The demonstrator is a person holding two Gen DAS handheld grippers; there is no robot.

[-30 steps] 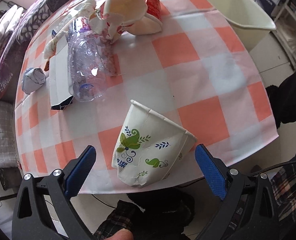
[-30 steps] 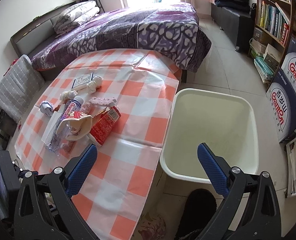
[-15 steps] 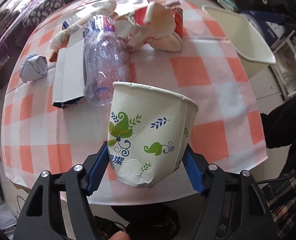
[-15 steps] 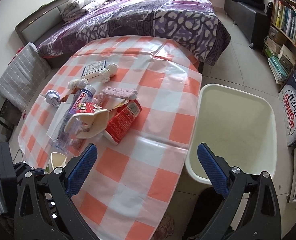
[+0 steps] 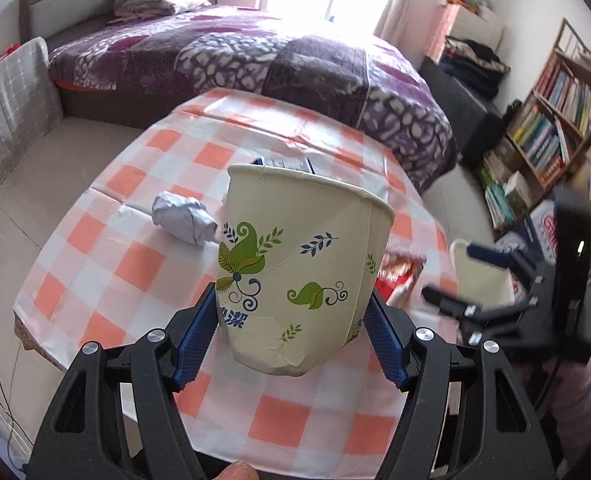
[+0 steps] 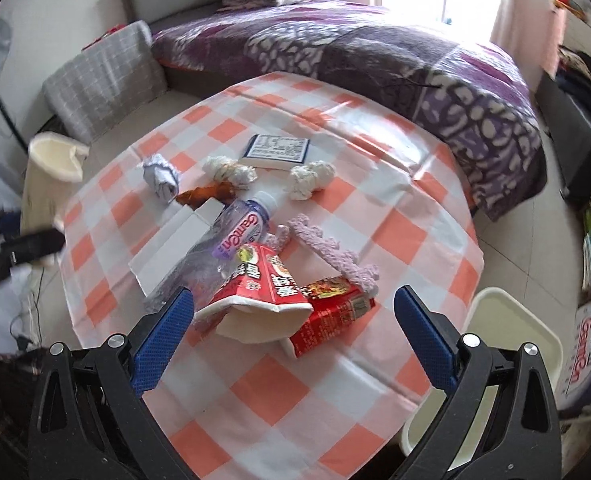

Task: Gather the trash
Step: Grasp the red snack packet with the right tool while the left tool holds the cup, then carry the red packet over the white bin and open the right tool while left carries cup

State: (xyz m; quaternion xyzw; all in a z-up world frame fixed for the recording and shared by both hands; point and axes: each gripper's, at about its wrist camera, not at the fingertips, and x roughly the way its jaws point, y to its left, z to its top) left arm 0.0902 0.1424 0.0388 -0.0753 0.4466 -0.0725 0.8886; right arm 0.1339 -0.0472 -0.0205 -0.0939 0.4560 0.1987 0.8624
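Note:
My left gripper (image 5: 291, 340) is shut on a dented paper cup (image 5: 299, 268) with green leaf print and holds it upright above the checked table (image 5: 107, 264). The cup also shows in the right wrist view (image 6: 49, 172) at the far left. My right gripper (image 6: 293, 336) is open and empty, just above a red and white crushed carton (image 6: 261, 300) and a red packet (image 6: 331, 312). A clear plastic bottle (image 6: 223, 248) lies beside them. The cream trash bin (image 6: 507, 344) stands off the table's right edge.
On the table lie a crumpled foil ball (image 6: 159, 176), two tissue wads (image 6: 309, 180), a blue and white box (image 6: 277, 150), a white carton (image 6: 171, 244) and a lilac strip (image 6: 331, 256). A purple bed (image 6: 375, 48) stands behind and bookshelves (image 5: 555, 120) stand at the right.
My left gripper closed on the paper cup, lifted it off the table and swung up to face the bed. My right gripper moved left from the bin to over the trash pile.

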